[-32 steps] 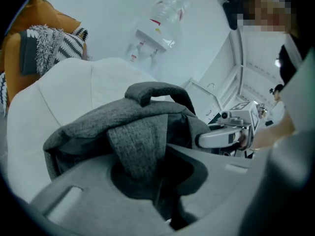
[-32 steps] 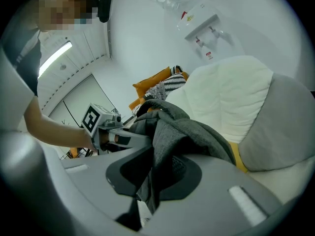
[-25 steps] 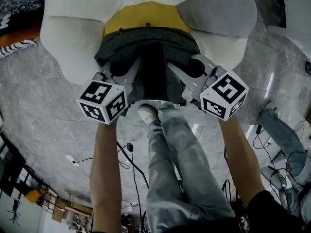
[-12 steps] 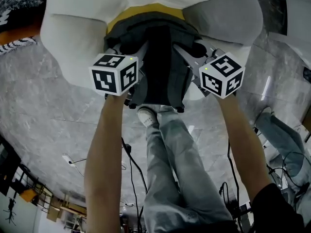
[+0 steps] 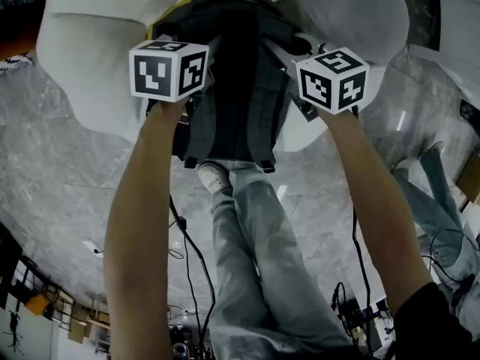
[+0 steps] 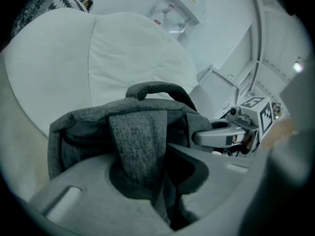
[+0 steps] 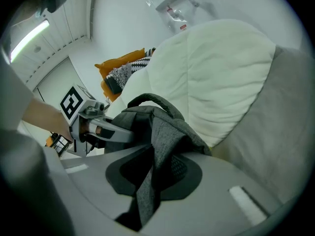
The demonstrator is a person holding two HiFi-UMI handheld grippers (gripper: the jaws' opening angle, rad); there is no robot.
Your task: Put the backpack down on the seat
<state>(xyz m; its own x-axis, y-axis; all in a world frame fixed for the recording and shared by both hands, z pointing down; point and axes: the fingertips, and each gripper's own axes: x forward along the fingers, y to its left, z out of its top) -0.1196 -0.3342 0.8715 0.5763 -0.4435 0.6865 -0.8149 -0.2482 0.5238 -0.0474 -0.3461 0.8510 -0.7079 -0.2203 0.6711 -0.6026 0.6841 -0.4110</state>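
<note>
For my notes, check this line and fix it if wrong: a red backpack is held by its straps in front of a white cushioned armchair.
Not red: the backpack is grey, as the left gripper view shows. The rest stands: it is held by its straps in front of a white cushioned armchair.

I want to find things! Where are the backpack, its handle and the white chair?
backpack (image 5: 240, 103), head view, dark middle.
handle (image 6: 155, 85), left gripper view, loop top.
white chair (image 7: 221, 73), right gripper view, back cushion.

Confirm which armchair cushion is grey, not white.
The side cushion at the head view's right; the back cushion and the left side cushion are white.
</note>
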